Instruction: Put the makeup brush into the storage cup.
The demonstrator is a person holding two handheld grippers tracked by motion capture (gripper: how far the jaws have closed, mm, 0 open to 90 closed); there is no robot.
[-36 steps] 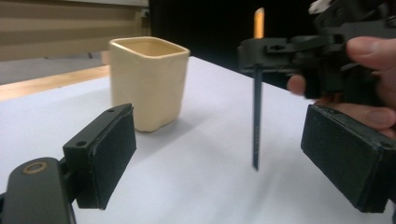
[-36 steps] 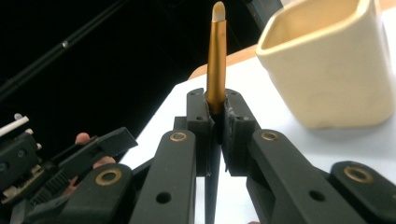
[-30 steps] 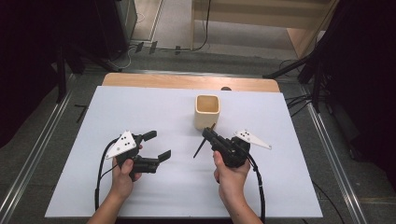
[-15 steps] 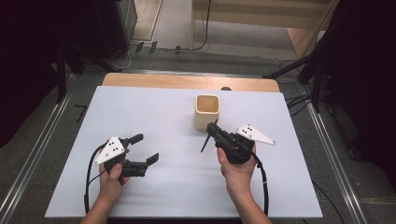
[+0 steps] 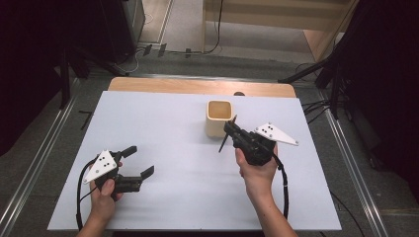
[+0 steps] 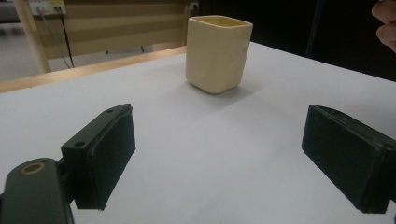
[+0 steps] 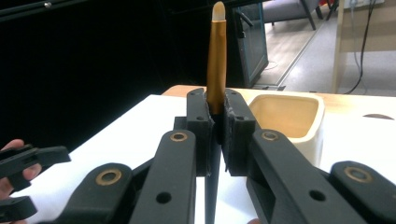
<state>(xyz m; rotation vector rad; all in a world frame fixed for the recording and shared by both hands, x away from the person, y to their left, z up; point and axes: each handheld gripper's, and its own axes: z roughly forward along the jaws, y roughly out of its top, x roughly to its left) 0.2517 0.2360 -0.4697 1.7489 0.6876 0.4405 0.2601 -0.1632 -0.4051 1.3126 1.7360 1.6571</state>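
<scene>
A cream square cup (image 5: 219, 117) stands upright on the white table top (image 5: 188, 148), toward the back middle. My right gripper (image 5: 231, 130) is just in front of and right of the cup, shut on a thin pen (image 5: 224, 142). In the right gripper view the pen (image 7: 216, 56) rises upright between the jaws, golden-brown with a pale tip, and the cup (image 7: 289, 116) sits just behind it. My left gripper (image 5: 138, 161) is open near the front left, low over the table. It points toward the cup (image 6: 217, 53), with nothing between its pads (image 6: 105, 154).
A wooden strip (image 5: 197, 86) runs along the table's far edge. Metal rails (image 5: 34, 163) flank the table, and cables lie on the floor behind it. A wooden frame (image 5: 276, 19) stands farther back. The person's right hand (image 6: 385, 23) is at the upper right of the left gripper view.
The left gripper has drawn back to the left and toward the person, still open. The right gripper has shifted slightly right with the pen, staying by the cup.
</scene>
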